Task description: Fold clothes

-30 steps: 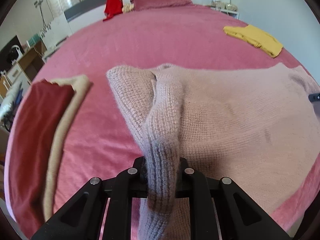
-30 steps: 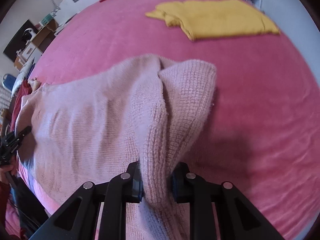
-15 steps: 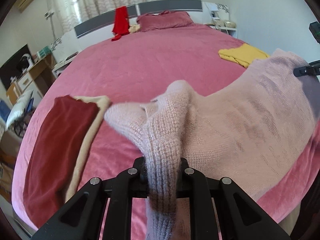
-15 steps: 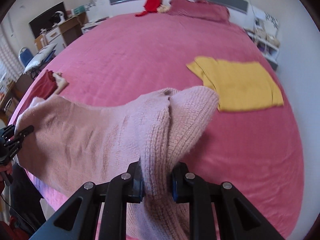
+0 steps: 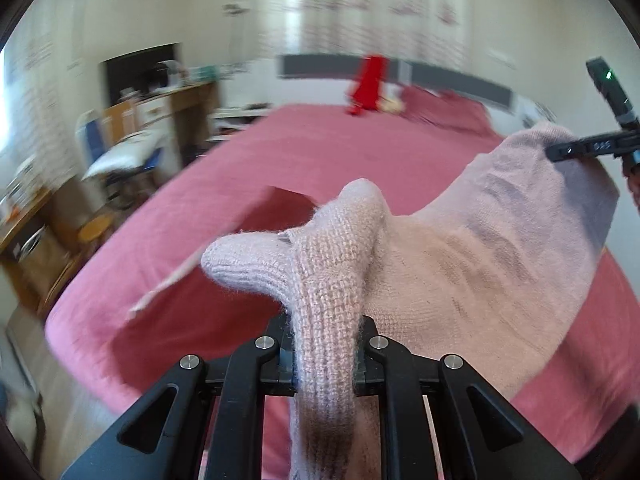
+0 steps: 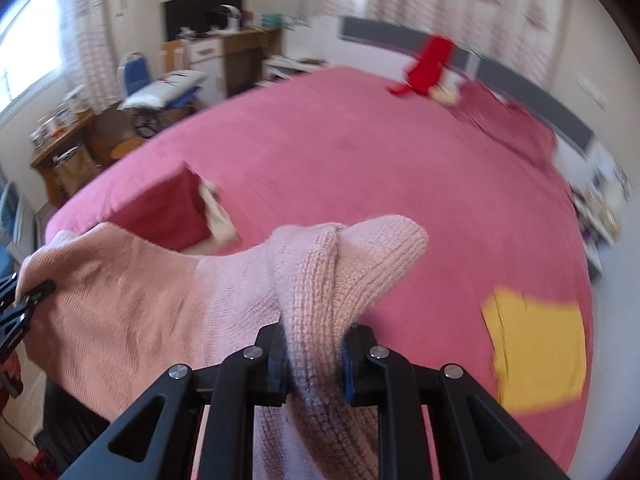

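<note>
Bedroom scene, motion-blurred: pink bed (image 5: 320, 152) fills both views, curtains and a grey headboard (image 6: 532, 92) behind.

Left gripper (image 5: 325, 354): fingers clamped on a bunched fold of the pink knit sweater (image 5: 460, 276); fabric fills the gap between the pads and hangs down below them. Right gripper (image 6: 314, 362): same, fingers clamped on another bunch of that sweater (image 6: 132, 300).

Sweater is held up off the bed, stretched between the two grippers. In the left wrist view it runs from 6 o'clock up to 2 o'clock, where the right gripper's fingers (image 5: 576, 148) pinch its far corner. In the right wrist view it spans toward 9 o'clock, to the left gripper's fingers (image 6: 28, 300).

On the bed: dark red folded garment (image 6: 168, 208) with a beige one (image 6: 218, 216) touching it, near the left edge; yellow folded garment (image 6: 536, 344) at 4 o'clock in the right view; bright red garment (image 5: 370, 84) at the headboard, pillow (image 5: 444, 112) just beside it.

Desk and blue chair (image 6: 134, 72) at 10 o'clock, off the bed. Marking on the right gripper's finger too blurred to read.
</note>
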`<action>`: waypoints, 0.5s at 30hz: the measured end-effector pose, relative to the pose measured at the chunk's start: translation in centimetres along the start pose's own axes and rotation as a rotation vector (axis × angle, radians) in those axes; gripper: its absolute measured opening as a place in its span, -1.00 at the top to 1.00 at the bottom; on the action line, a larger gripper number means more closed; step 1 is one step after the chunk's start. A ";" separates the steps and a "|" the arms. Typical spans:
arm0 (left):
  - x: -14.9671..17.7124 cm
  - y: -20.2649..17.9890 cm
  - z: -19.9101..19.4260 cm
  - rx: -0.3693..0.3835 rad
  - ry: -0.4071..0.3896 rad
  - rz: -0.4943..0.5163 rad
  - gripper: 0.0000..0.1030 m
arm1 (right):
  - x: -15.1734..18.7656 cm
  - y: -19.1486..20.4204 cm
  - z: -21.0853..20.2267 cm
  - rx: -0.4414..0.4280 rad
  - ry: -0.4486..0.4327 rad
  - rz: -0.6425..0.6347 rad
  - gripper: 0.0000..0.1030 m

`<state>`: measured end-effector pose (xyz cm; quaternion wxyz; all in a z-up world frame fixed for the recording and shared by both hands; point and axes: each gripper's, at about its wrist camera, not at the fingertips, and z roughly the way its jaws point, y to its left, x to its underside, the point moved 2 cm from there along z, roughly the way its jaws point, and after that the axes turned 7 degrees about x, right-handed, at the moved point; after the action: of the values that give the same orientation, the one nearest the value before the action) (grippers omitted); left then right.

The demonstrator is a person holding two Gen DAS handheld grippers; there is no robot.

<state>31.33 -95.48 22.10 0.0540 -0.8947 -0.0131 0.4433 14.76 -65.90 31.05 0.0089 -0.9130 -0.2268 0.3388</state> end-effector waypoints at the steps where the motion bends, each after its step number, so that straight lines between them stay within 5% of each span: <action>1: -0.3 1.9 -0.8 -0.034 -0.020 -0.029 0.70 | -2.2 1.4 0.7 -0.016 -0.015 -0.022 0.66; 5: -0.2 8.6 -2.7 -0.170 -0.070 -0.128 0.70 | -10.2 6.8 5.7 -0.084 -0.048 -0.097 0.66; 9: 3.2 15.2 -0.9 -0.273 -0.025 -0.251 0.69 | -16.1 12.8 14.1 -0.171 -0.011 -0.143 0.66; 15: 12.5 23.0 6.6 -0.249 0.147 -0.532 0.67 | -15.7 19.8 29.2 -0.224 0.158 -0.192 0.66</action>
<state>33.11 -116.88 5.70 0.0588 -0.8893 -0.2972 0.3427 -5.83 -94.28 14.89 -0.0426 -0.9063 -0.3480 0.2360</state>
